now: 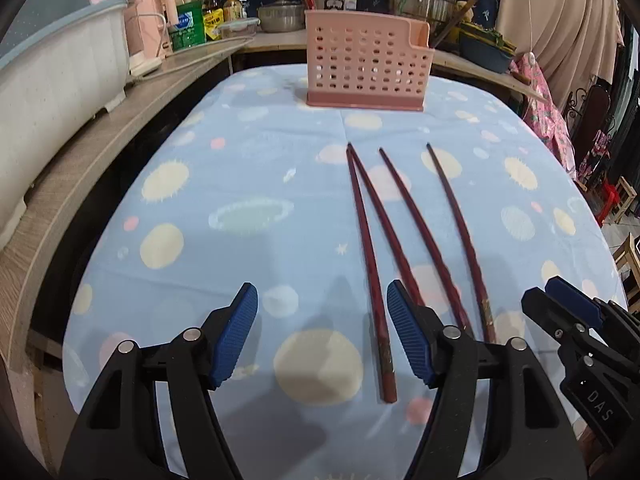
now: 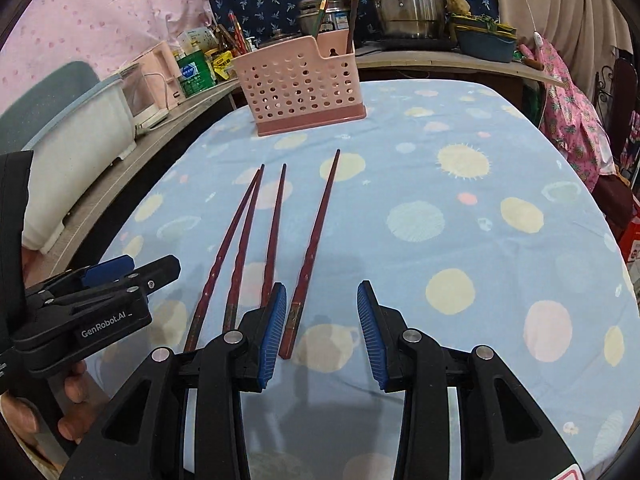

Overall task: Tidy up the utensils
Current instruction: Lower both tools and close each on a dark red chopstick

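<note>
Four chopsticks (image 1: 400,232) lie mid-frame on the tabletop (image 1: 200,240); the two leftmost meet at their far tips. The basket (image 1: 366,66) stands beyond them at the upper centre.

The left tongs (image 1: 322,334) are open and empty, the leftmost chopstick's butt lying on the cloth between the pads. The right tongs (image 2: 322,332) are open too, narrower, around the rightmost chopstick's (image 2: 310,256) butt without touching it.

Risks, as I judge them: the sticks are thin, smooth, lacquered dark red and taper to a point, so they could roll or pivot out of a pinch near the end. The soft printed cloth may bunch under the ribbed blue pads. The touching pair could drag each other. The basket is light perforated pink plastic and may tip if nudged.
</note>
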### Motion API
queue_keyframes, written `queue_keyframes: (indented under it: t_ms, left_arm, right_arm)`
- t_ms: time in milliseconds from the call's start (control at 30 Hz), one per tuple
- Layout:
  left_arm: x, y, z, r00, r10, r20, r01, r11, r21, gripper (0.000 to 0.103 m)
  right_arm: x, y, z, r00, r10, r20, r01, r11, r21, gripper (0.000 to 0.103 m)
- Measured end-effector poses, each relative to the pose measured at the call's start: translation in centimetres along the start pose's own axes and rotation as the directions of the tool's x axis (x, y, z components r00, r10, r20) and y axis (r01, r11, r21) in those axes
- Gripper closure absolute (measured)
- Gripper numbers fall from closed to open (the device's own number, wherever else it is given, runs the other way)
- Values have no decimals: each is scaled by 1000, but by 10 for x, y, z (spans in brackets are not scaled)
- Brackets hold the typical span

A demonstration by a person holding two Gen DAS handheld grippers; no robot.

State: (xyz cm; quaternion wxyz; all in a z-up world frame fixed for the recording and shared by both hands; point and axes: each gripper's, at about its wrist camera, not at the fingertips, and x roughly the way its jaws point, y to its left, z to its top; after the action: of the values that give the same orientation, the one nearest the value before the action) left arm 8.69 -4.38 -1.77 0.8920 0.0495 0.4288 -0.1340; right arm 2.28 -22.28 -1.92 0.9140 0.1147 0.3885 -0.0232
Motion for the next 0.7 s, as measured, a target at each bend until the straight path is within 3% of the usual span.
queue_keyframes:
  t_ms: [367,700]
  left_arm:
    - [11,-4,-25,999,-21,-37,21,1000,-1,39]
    - [14,-11,-32,1000,-5,-29,5,1000,26,40]
  right_arm:
    - [21,13,-16,1000,-19,-23,19,1000,-10,68]
    - [26,18,-21,998,-55,-19,54,997,-48,82]
